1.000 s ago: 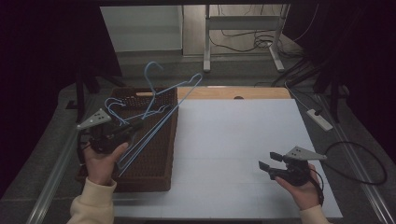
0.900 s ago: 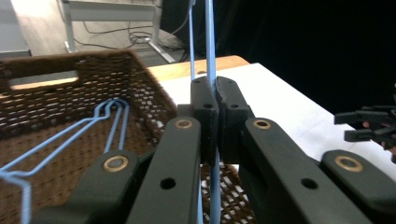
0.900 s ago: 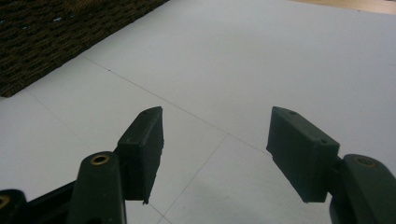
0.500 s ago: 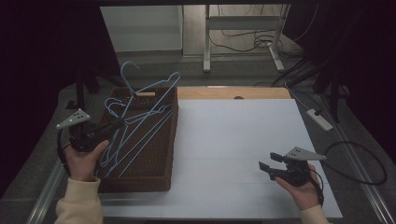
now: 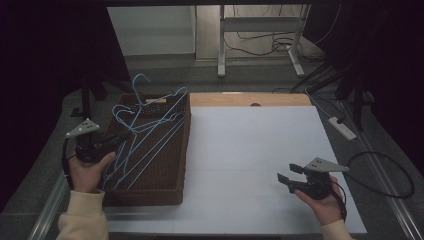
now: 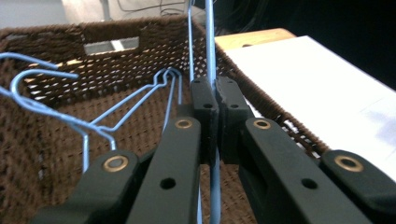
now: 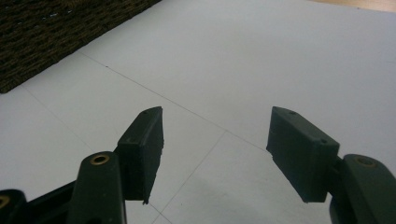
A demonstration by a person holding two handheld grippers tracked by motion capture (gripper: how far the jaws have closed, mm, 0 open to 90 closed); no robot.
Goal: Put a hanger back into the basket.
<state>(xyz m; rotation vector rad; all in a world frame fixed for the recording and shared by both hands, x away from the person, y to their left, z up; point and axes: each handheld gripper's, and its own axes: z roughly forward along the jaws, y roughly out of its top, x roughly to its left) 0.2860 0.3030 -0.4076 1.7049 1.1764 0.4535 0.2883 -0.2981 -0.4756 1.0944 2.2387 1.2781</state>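
Several blue wire hangers (image 5: 150, 132) lie tangled in a brown woven basket (image 5: 165, 175) at the table's left. My left gripper (image 5: 120, 140) reaches in from the basket's left rim, shut on a wire of one hanger. In the left gripper view the jaws pinch that blue wire (image 6: 208, 42) between their pads, with the basket's wall (image 6: 51, 60) and other hangers (image 6: 126, 107) behind. My right gripper (image 5: 286, 173) hovers low over the white table top (image 5: 260, 145) at the front right. It is open with nothing between its fingers (image 7: 215, 140).
A wooden strip (image 5: 250, 99) runs along the table's far edge. A white power strip (image 5: 342, 128) and cables lie off the right side. A metal rail (image 5: 47, 215) borders the left edge. White desk legs (image 5: 221, 45) stand behind the table.
My left hand has moved left and down, drawing the held hanger and the tangled ones with it lower into the basket. The right hand has stayed put.
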